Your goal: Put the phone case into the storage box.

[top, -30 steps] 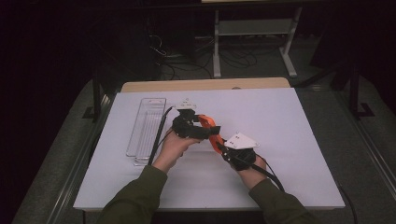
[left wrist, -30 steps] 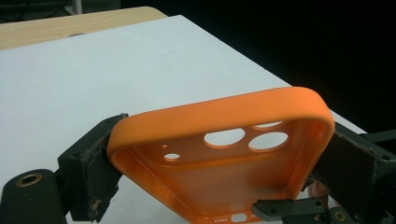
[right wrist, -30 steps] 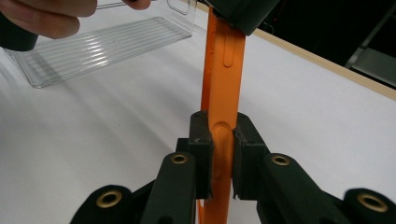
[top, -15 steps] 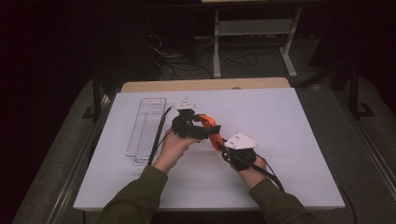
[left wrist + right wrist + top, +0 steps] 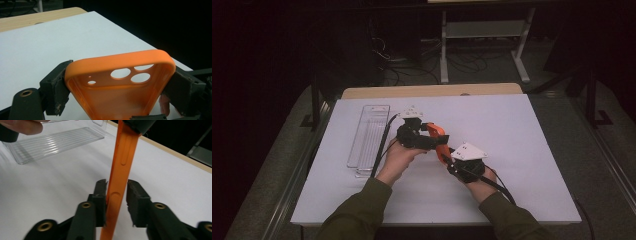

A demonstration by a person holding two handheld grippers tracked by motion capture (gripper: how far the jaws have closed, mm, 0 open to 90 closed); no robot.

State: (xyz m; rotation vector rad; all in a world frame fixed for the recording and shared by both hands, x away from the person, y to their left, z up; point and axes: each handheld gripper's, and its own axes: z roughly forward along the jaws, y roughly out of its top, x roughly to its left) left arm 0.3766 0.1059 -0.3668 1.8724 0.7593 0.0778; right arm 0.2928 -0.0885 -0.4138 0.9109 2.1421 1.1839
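1. Left gripper view: my left gripper (image 5: 120,87) is clamped across the width of the orange phone case (image 5: 120,85). One black pad presses each long edge; its jaws have just been closing onto the case.
2. Same view: the case's open inside faces the camera, with the camera cut-outs near its far end. That far end sticks out past my pads, above the white table top (image 5: 50,42).
3. Right gripper view: my right gripper (image 5: 117,195) has the case edge-on between its pads. The left pad (image 5: 101,195) lies against the case or just beside it, and the right pad (image 5: 136,197) stands off with a clear gap. These jaws have just been opening, so the grip is loose, not pinching.
4. Same view: farther up the case from my right pads, the dark pad of my left gripper covers its upper end.
5. High view: the case (image 5: 438,137) is held off the table between my two grippers, the left gripper (image 5: 414,135) at its far-left end and the right gripper (image 5: 452,157) at its near-right end.
6. Left of the case, well apart from it, a clear plastic tray (image 5: 364,135) lies lengthwise on the table. The left gripper's cable runs along the tray's right side.
7. Beyond the case, a strip of bare wood (image 5: 432,90) shows along the table's far edge.
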